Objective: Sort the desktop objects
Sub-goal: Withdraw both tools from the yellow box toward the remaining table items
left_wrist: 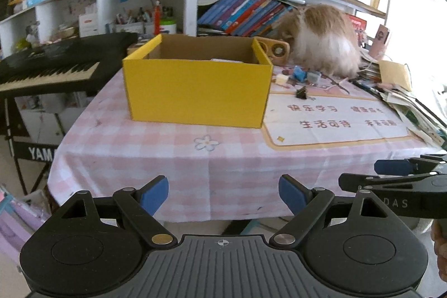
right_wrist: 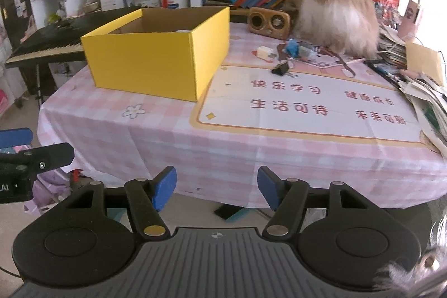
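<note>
Left wrist view: the left gripper [left_wrist: 223, 196] hangs off the table's near edge, jaws spread wide with nothing between them. The yellow box [left_wrist: 198, 94] sits at 12 o'clock on the pink checked tablecloth [left_wrist: 134, 158], open-topped. Right wrist view: the right gripper [right_wrist: 217, 190] has its jaws apart and empty. A black binder clip [right_wrist: 281, 69] lies at 1 o'clock, with an eraser [right_wrist: 264, 51] and a blue item [right_wrist: 293, 46] beyond. A long-haired cat [right_wrist: 338, 16] blocks the far side beside a wooden speaker [right_wrist: 268, 21]. Piled papers [right_wrist: 427, 102] crowd 2 o'clock; a keyboard [right_wrist: 47, 45] flanks 10 o'clock.

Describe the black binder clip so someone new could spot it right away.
Find the yellow box on the pink checked tablecloth. Right of its corner, on the printed mat, lies the binder clip: the only black item, nearer than the pale eraser and blue clutter.
</note>
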### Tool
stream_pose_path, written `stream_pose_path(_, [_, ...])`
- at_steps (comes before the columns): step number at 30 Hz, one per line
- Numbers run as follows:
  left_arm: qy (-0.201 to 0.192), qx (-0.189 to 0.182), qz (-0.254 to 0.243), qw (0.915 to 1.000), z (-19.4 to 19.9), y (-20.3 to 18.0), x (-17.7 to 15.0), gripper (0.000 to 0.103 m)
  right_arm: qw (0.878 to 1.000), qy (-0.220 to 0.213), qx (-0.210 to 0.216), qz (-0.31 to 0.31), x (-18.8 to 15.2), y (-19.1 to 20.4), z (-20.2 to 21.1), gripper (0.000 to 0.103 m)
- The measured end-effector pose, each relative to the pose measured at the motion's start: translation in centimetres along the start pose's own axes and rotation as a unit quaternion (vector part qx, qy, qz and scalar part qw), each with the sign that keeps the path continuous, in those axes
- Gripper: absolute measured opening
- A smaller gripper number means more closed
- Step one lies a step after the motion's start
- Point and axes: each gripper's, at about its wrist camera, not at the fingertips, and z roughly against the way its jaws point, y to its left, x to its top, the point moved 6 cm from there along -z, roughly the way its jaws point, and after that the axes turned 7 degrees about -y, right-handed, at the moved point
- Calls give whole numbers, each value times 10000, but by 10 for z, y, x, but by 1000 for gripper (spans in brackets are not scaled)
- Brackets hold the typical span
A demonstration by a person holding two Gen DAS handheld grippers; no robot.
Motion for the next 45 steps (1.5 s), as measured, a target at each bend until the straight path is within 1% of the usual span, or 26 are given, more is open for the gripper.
stream_pose_path(2, [-9, -74, -45, 10000, -5, -7, 4, 89, 10000, -8, -37, -10, 0, -4, 1, 63])
stream_pose_path(5, [-15, -261, -138, 9996, -14, -21, 9, 89, 9997, -41, -230, -120, 1, -22, 3, 64])
stream_pose_path(12, [108, -630, -378, 9972, -34, -53, 14, 89, 9977, 7, -545, -396, -1, -58, 2, 65])
stream_pose_path(22, [191, -1027, -504, 9933, -63, -91, 25, 89, 9954, 133, -787, -534, 2, -97, -5, 67])
stream_pose_path(28, [216, -1347, -588, 9889, -81, -117, 31, 89, 9931, 201, -943, -667, 3, -123, -13, 68])
stream_pose_path(34, [281, -1469, -675, 9865, -101, -141, 37, 88, 9921, 252, -972, -754, 5, -144, -22, 69])
stream_pose_path(40, [336, -1591, -672, 9844, -121, -165, 45, 87, 9911, 378, -948, -858, 13, -179, -42, 69])
stream_pose_path(43, [398, -1560, -630, 9849, -135, -176, 50, 87, 9913, 400, -919, -855, 17, -188, -49, 69])
stream_pose_path(45, [450, -1460, -580, 9866, -145, -182, 52, 87, 9919, 428, -853, -843, 22, -202, -58, 69])
